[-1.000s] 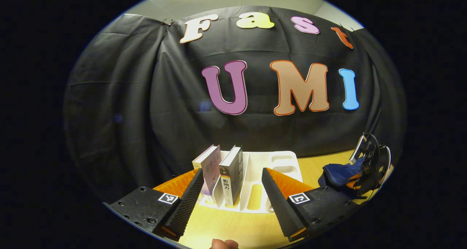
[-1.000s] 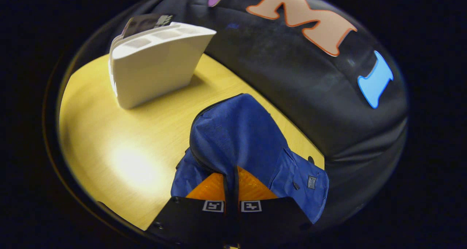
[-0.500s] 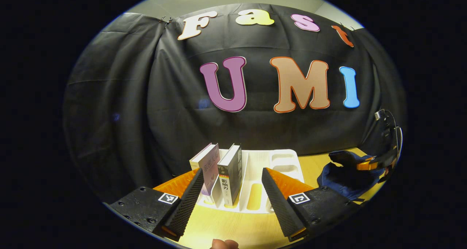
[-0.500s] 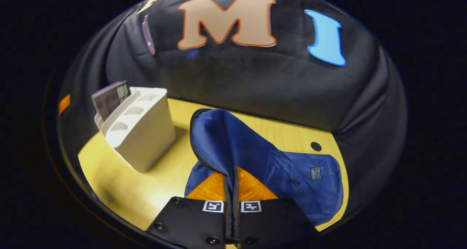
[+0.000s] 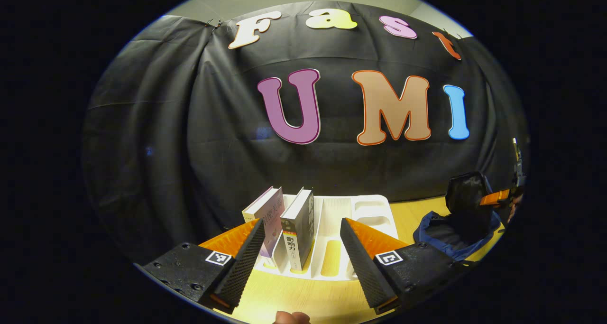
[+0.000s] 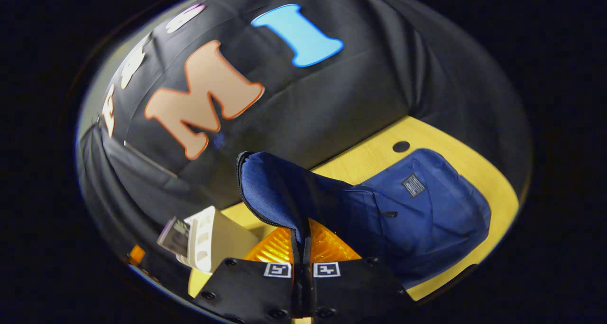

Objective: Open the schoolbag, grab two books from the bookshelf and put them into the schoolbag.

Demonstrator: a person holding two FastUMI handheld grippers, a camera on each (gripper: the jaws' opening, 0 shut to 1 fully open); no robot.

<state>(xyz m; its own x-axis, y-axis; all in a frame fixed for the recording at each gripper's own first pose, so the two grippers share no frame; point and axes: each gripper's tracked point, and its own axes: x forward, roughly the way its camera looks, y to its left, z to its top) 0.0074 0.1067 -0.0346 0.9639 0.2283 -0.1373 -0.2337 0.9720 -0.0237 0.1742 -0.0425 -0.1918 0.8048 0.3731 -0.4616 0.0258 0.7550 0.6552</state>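
In the left gripper view, the left tool (image 5: 301, 248) hangs just above the near edge of the yellow wooden tabletop (image 5: 303, 298) with its two fingers spread wide and nothing between them. Straight ahead of it stands the white bookshelf (image 5: 353, 219), a slotted rack whose left slots carry two upright books: a pale-covered book (image 5: 265, 219) leaning a little to the left, and just to its right a grey-spined book (image 5: 298, 234). The rack's right slots hold nothing. Far to the right on the tabletop lies the blue schoolbag (image 5: 450, 234), its flap lifted clear of the body so the dark lining faces this way. In the right gripper view, the right tool (image 6: 301, 238) has its fingers pressed together on the edge of that flap (image 6: 270, 191), held up beside the zipper line, while the rest of the schoolbag (image 6: 427, 210) lies flat on the tabletop (image 6: 493, 191) beyond it. The bookshelf (image 6: 213, 238) sits at lower left there.
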